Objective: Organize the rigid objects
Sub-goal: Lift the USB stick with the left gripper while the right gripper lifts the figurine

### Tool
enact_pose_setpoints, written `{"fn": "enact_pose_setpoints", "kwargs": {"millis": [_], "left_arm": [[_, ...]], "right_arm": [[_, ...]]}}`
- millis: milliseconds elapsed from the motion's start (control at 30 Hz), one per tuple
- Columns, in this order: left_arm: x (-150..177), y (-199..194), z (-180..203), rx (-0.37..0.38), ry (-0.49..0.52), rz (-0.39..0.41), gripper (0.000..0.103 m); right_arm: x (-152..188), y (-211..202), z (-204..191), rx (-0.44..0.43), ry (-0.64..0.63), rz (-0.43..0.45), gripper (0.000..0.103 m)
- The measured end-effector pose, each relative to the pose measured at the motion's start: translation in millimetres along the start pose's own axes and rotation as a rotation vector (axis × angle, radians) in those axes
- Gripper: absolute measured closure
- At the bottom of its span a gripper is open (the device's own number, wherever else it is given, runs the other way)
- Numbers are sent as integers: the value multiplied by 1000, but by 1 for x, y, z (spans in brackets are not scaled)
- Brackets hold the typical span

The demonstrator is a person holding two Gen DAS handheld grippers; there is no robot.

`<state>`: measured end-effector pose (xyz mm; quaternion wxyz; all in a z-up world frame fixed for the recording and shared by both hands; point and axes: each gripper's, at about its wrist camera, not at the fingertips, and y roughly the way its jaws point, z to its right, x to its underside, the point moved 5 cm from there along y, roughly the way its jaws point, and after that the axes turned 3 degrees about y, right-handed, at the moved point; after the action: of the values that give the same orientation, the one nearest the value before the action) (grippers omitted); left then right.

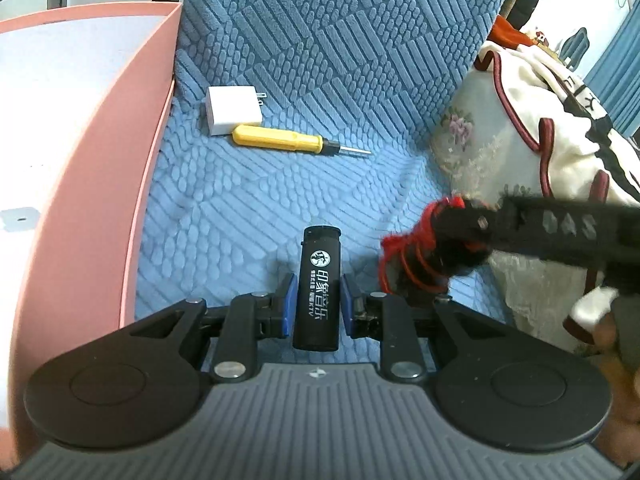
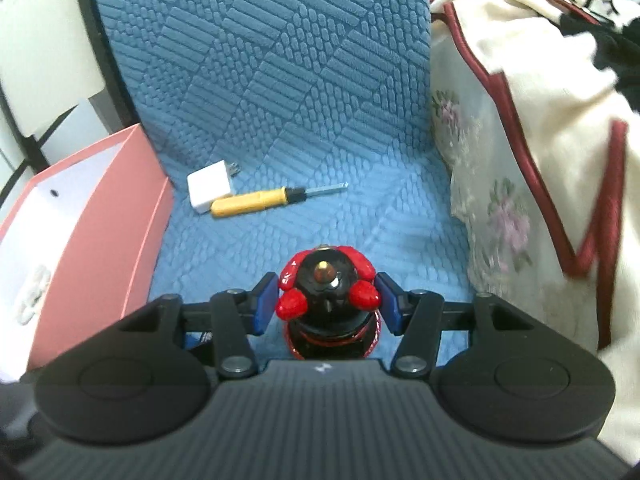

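Note:
My left gripper point(image 1: 318, 304) is shut on a black lighter point(image 1: 319, 288) with white print, held above the blue textured sofa seat point(image 1: 280, 184). My right gripper point(image 2: 328, 300) is shut on a black and red figurine point(image 2: 326, 300); it also shows blurred in the left wrist view point(image 1: 420, 252), just right of the lighter. A white charger plug point(image 1: 232, 110) and a yellow-handled screwdriver point(image 1: 280, 141) lie side by side on the seat further back, next to a pink box point(image 1: 100, 168). They also show in the right wrist view: the plug point(image 2: 210, 188), the screwdriver point(image 2: 256, 200), the box point(image 2: 100, 216).
The pink box is open with a white inside and stands at the seat's left edge. A cream and red-trimmed cloth point(image 2: 540, 160) over a floral cushion point(image 1: 472, 144) borders the seat on the right. The blue sofa back point(image 2: 280, 40) rises behind.

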<state>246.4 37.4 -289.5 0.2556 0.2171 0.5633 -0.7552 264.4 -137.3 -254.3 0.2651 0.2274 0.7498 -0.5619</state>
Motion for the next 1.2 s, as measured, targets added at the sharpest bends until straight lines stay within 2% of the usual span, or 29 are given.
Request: {"fn": "enact_pose_setpoints", "kwargs": {"millis": [267,400,533,600,900,1200], "left_arm": [[1,-1,2,-14,-4,0,76],[0,1,3,-22,-2,-2,76],[-1,3,1,-34,-3,-4,76],[-2,2,1,-45,0,-2,76],[-4,-10,3,-43,-1,20,76],[5,-48,7,-21,-34,41,76]], "right_arm": [[21,-2,9,0,-9,-33,46],[28,8,6,16,-58,-37,40],[36,21,12,-2,-9,-86,40],[35,20,13,-4,-1,-83,40],[35,8,8,-6,-45,-54,40],[26,-25,4,-8,-62,-43,40]]}}
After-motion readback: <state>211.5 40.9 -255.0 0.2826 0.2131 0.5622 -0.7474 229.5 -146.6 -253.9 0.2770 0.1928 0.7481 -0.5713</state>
